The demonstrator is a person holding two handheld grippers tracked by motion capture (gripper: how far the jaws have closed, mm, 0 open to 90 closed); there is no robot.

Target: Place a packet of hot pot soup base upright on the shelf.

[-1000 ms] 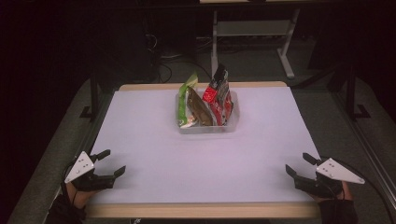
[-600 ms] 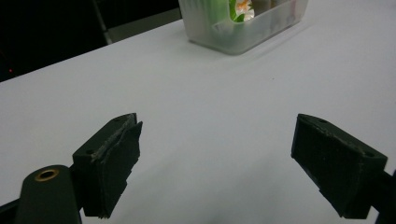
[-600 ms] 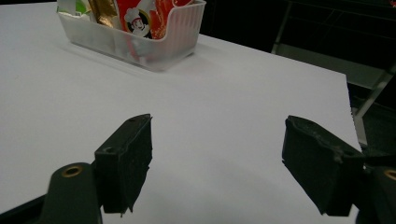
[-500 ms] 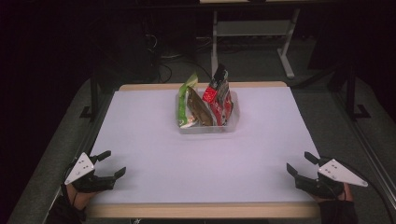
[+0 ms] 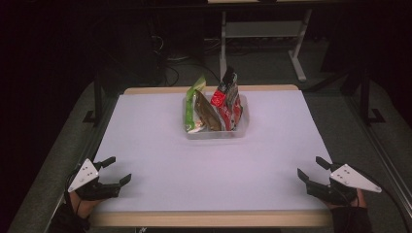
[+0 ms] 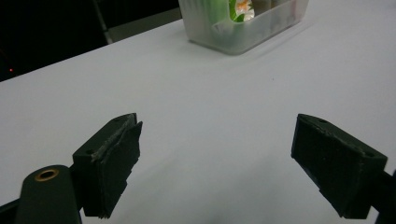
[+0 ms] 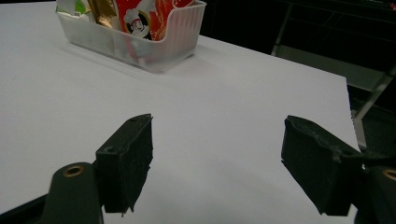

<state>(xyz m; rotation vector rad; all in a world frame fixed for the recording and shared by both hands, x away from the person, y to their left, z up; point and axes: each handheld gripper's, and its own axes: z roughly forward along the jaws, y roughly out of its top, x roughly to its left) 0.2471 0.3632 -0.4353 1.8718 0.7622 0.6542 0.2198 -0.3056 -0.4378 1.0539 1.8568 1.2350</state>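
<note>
Table (image 5: 160,160) under both tools. Clear bin (image 5: 216,132) well ahead of us, between the two, holding upright snack packets: red (image 5: 228,99), brown (image 5: 206,114), green (image 5: 195,104). Light, crinkly, slippery, we reckon; pinch a top edge. Left gripper (image 5: 116,171) and right gripper (image 5: 311,170): jaws spread, empty.

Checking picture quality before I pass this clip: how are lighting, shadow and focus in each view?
High view: white table sheet evenly lit, surroundings nearly black. Left gripper view: clear plastic bin soft, faint shadow beside it, black jaws fairly sharp. Right gripper view: red snack packet readable, slightly soft.
</note>
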